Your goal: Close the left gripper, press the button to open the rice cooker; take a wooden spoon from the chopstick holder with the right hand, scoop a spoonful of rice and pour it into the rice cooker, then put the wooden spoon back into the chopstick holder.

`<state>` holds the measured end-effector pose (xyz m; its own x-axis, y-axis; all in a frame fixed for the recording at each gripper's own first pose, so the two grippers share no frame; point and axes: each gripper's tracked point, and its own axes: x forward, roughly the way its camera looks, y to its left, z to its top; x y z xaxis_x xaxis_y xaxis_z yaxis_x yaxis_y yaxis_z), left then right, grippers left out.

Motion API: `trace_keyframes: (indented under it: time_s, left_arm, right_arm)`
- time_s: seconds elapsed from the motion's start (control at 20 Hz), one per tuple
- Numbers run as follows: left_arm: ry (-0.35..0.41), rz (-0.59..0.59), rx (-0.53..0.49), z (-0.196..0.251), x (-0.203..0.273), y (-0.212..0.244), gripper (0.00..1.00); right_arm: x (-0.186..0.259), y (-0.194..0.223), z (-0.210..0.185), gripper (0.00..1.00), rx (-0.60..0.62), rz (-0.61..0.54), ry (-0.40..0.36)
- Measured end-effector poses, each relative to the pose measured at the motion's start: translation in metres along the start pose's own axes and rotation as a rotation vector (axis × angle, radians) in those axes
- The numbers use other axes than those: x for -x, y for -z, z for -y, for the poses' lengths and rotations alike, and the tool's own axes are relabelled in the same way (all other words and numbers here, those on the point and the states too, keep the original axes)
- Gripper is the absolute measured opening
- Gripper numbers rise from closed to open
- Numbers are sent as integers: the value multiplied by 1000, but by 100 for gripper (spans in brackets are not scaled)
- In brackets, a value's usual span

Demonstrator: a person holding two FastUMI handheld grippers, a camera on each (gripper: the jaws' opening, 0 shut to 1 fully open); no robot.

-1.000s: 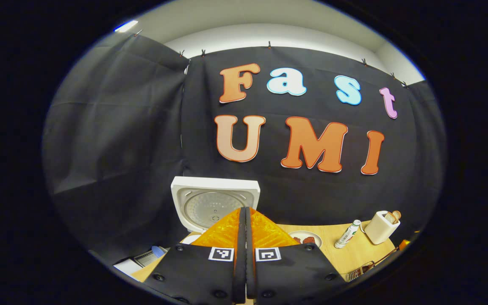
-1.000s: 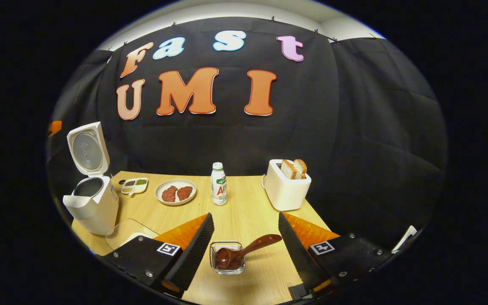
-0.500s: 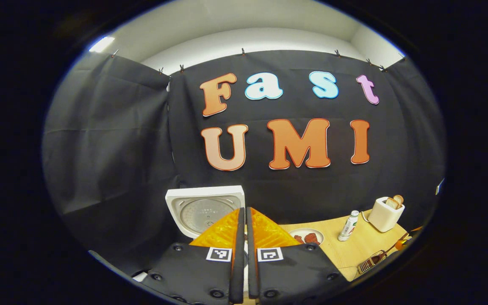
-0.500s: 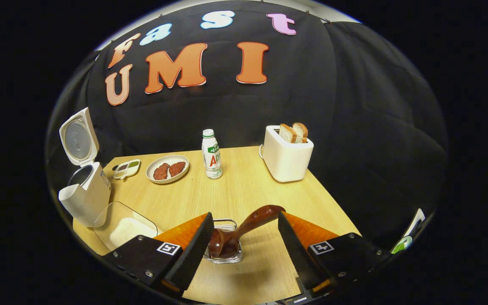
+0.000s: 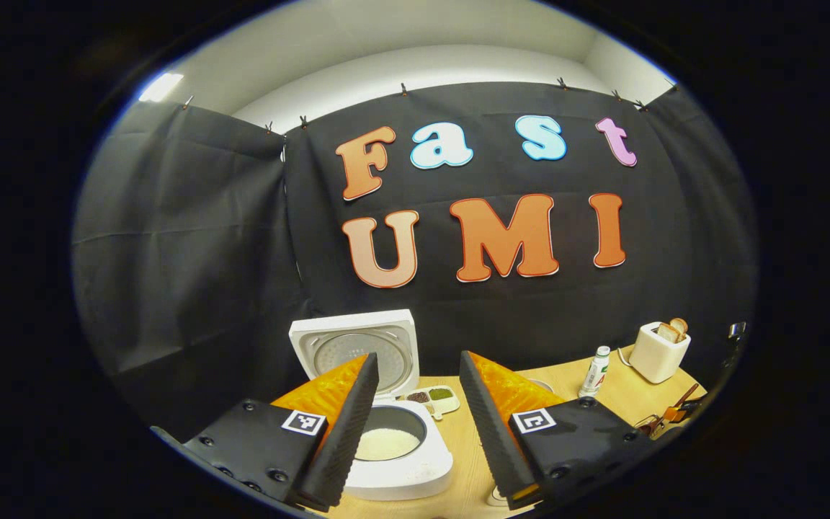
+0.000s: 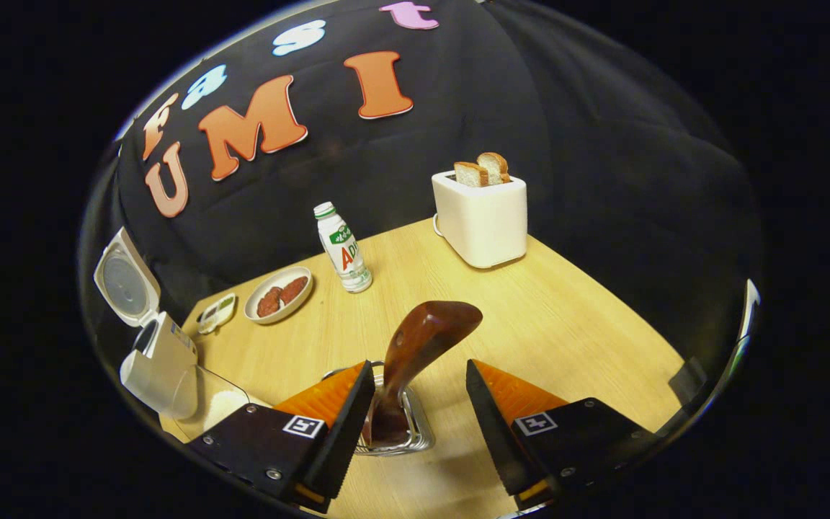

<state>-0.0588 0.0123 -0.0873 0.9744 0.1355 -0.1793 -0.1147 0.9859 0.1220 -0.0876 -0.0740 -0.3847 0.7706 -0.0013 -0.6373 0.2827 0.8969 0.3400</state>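
Spoon in holder, both grippers open

Spoon: dark brown wooden spoon stands bowl-down in the small wire-mesh chopstick holder near the front edge of the light wooden table. Long axis runs steeply upward, handle end leaning up and to the right in the right gripper view, toward the far side of the table. Bowl sits inside the holder, partly hidden by the left finger.

Right gripper: jaws spread wide, one finger on each side of the spoon handle. Left finger looks just beside the holder and the spoon's lower part; contact cannot be told. Right finger is clearly apart from the handle. Nothing gripped.

Left gripper: jaws wide apart, holding nothing, hovering above the white rice cooker. Cooker lid stands raised behind the pot; white rice shows inside the pot between the fingers.

In the right gripper view the rice cooker sits at the far left of the table, lid up, with a clear container of rice just beside it. Farther back: small divided condiment dish, white plate with two red meat pieces, white bottle with green cap, white toaster with two bread slices.
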Motion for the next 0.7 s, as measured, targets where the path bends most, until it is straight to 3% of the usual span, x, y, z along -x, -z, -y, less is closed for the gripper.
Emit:
trace_keyframes:
  time_s: [0.25, 0.3, 0.35, 0.55, 0.7]
  left_arm:
    - [16, -20, -15, 11, -4, 1, 76]
    - [21, -19, -17, 13, -6, 0, 76]
    - [28, -19, -18, 14, -8, -1, 76]
    - [57, -27, -34, 24, -14, 3, 80]
    - [84, -28, -47, 27, -16, 5, 76]
  right_arm:
    - [-9, 8, -2, 64, -68, 30, -28]
    - [-11, 8, -2, 51, -82, 40, -28]
    - [-11, 7, -5, 50, -99, 46, -36]
    - [-11, 4, -10, 20, -156, 63, -42]
    - [-11, 3, -12, 13, -155, 50, -17]
